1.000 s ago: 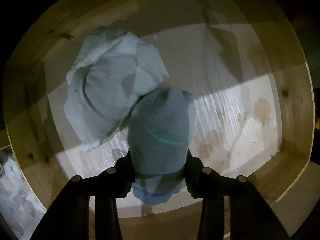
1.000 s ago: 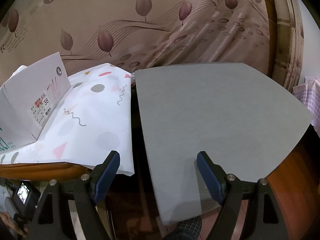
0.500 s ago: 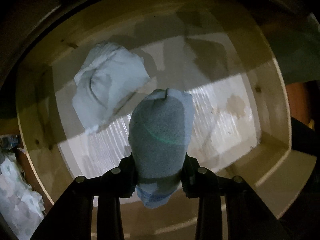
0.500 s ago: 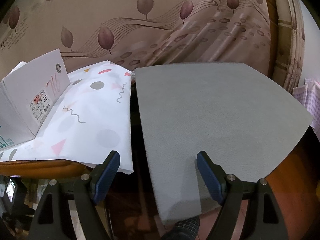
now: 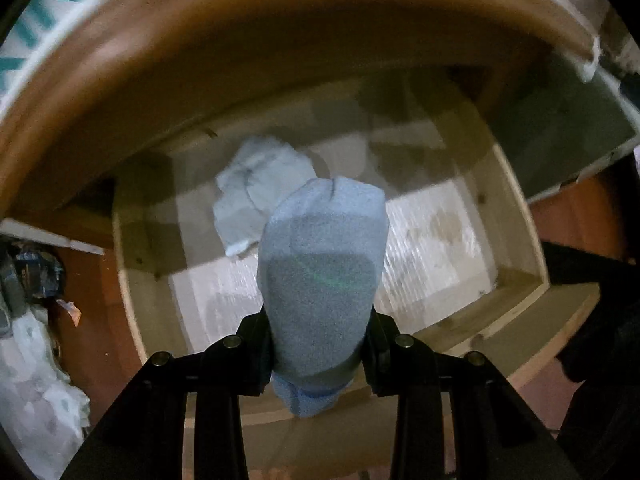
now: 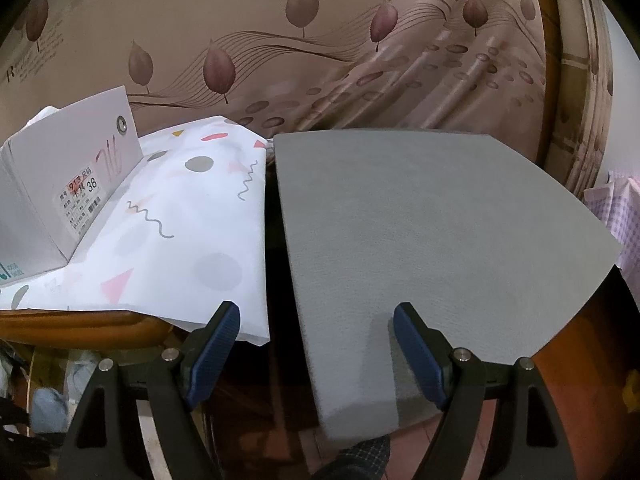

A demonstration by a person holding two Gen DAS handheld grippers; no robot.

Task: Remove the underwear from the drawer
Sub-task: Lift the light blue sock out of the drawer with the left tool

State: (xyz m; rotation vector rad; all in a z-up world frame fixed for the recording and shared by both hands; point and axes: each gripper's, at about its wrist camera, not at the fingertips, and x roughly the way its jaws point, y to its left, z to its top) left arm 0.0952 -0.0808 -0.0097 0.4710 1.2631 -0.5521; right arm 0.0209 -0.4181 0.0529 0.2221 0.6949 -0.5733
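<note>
In the left wrist view my left gripper (image 5: 318,344) is shut on a rolled grey-blue piece of underwear (image 5: 322,276), which hangs above the open wooden drawer (image 5: 520,216). A second pale folded garment (image 5: 256,192) lies on the drawer's bottom at the back left. In the right wrist view my right gripper (image 6: 316,332) stands open with nothing between its blue pads (image 6: 214,344), above the near edge of a grey mat (image 6: 440,232).
A brown wooden furniture edge (image 5: 240,40) overhangs the drawer's back. Crumpled white cloth (image 5: 32,360) lies on the floor at left. In the right wrist view, a white patterned cloth (image 6: 180,240) with a white cardboard box (image 6: 60,184) lies left of the grey mat; a leaf-print curtain (image 6: 320,40) hangs behind.
My left gripper has risen out of the drawer with the grey-blue underwear; the drawer and the pale garment now look smaller and farther below. The right gripper has stayed still.
</note>
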